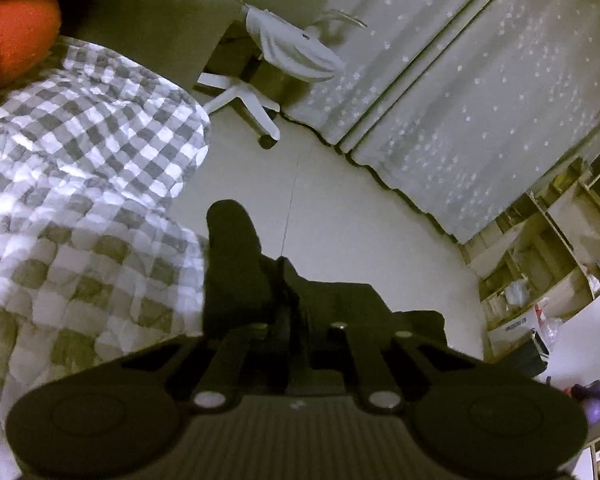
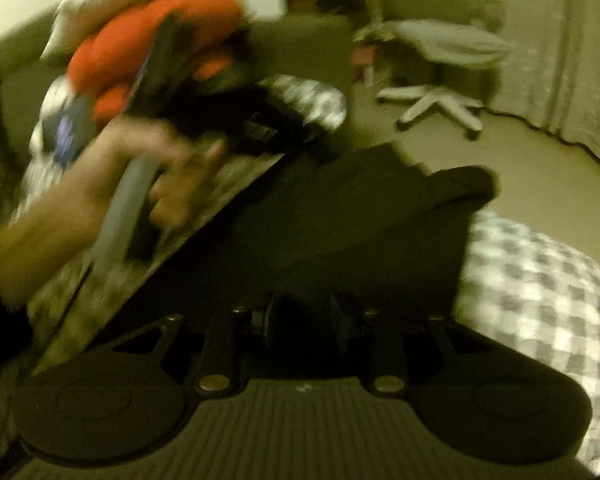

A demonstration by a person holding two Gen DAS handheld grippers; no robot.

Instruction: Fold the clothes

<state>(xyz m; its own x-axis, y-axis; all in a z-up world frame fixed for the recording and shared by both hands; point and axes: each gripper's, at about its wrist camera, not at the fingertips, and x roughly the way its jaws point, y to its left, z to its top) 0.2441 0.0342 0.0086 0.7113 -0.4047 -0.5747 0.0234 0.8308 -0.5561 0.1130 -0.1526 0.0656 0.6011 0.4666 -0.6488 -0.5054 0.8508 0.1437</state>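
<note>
A black garment (image 1: pixel 252 276) hangs from my left gripper (image 1: pixel 296 320), whose fingers are shut on a bunch of its cloth above the floor, beside the checked bed cover (image 1: pixel 84 168). In the right wrist view the same black garment (image 2: pixel 340 216) is stretched taut across the bed cover (image 2: pixel 540 292), and my right gripper (image 2: pixel 304 320) is shut on its near edge. The view is blurred by motion. The person's left hand (image 2: pixel 148 176) holds the other gripper at the far corner of the garment.
An orange cushion (image 1: pixel 16 28) and a grey sofa (image 1: pixel 156 20) lie behind the bed. A white swivel chair (image 1: pixel 252 100) stands on the pale floor (image 1: pixel 360 220). Starred curtains (image 1: pixel 480 80) and wooden shelves (image 1: pixel 552 264) line the right side.
</note>
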